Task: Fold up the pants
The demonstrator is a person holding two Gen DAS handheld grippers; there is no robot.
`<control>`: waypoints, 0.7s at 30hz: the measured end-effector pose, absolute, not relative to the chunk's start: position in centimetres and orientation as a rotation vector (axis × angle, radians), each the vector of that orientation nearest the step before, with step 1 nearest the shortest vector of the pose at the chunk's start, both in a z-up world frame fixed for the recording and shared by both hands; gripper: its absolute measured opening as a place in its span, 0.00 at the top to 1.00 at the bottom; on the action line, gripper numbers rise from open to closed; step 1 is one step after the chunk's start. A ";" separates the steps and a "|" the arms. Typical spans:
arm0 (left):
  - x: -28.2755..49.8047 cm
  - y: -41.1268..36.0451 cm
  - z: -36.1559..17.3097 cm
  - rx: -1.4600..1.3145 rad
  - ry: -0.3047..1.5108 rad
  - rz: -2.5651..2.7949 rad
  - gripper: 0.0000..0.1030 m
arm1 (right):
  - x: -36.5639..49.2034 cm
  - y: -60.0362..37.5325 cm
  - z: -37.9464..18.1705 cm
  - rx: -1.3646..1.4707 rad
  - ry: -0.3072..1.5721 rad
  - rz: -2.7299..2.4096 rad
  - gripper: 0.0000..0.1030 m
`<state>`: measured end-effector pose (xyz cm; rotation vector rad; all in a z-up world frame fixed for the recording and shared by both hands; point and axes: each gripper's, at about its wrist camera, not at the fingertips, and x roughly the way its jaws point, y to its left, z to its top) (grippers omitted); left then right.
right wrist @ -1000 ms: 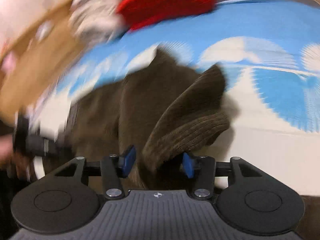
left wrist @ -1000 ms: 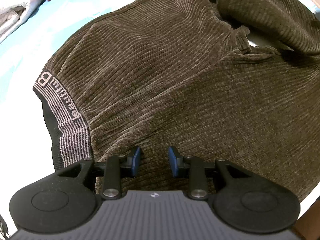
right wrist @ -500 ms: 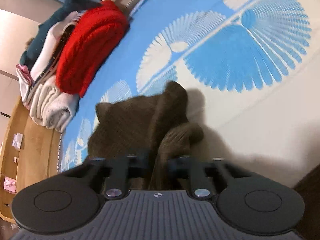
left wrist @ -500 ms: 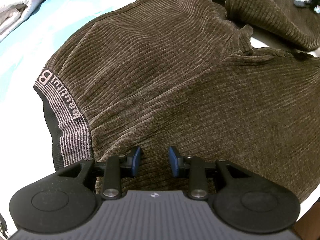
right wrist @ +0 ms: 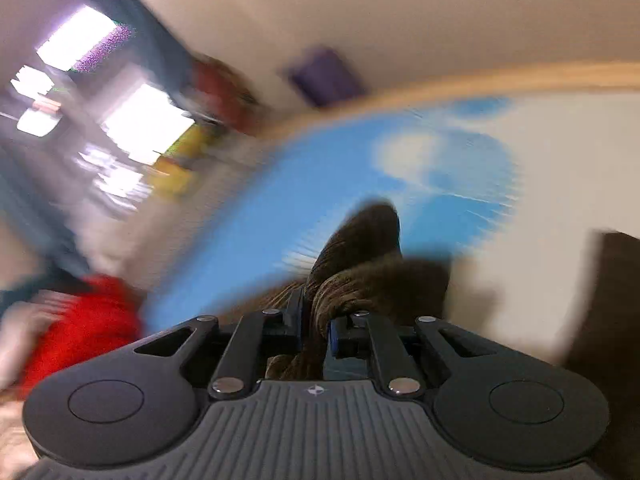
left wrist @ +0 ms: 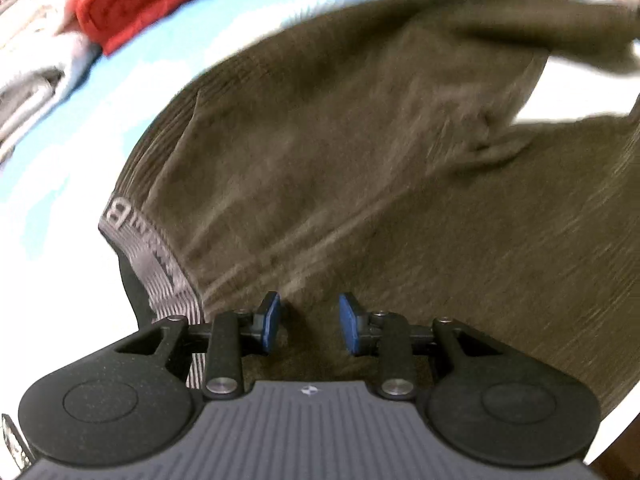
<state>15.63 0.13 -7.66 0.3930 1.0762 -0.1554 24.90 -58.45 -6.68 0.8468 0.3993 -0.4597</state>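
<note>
Brown ribbed pants [left wrist: 360,180] lie spread on the bed, their grey lettered waistband [left wrist: 148,256] at the left. My left gripper [left wrist: 310,322] hovers open just over the cloth near the waistband, with nothing pinched between its blue pads. One pant leg [left wrist: 520,24] is lifted across the top right, blurred. In the right wrist view my right gripper [right wrist: 316,328] has a bunched fold of that pant leg [right wrist: 360,248] pressed between its pads, and its jaws are opening slightly. The view there is heavily blurred by motion.
The bed has a blue and white patterned sheet [right wrist: 280,208] and a wooden edge [right wrist: 440,84]. A folded red garment [left wrist: 152,4] and pale folded clothes [left wrist: 36,76] lie at the far left. A wall and blurred shelves stand beyond the bed.
My right gripper closed on the pant leg and swung fast, rolling as it went, carrying the leg along. My left gripper rose a little and tilted, staying open.
</note>
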 end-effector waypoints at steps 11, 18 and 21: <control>20.0 -10.8 -3.7 0.238 0.823 -0.422 0.44 | 26.2 -64.0 -14.7 1.018 0.617 -0.455 0.58; 24.8 -17.8 -10.1 0.347 0.962 -0.457 0.45 | 25.4 -63.5 -13.9 1.009 0.659 -0.516 0.57; 25.5 -18.1 -12.1 0.383 0.994 -0.443 0.58 | 25.7 -62.8 -13.3 0.991 0.743 -0.541 0.56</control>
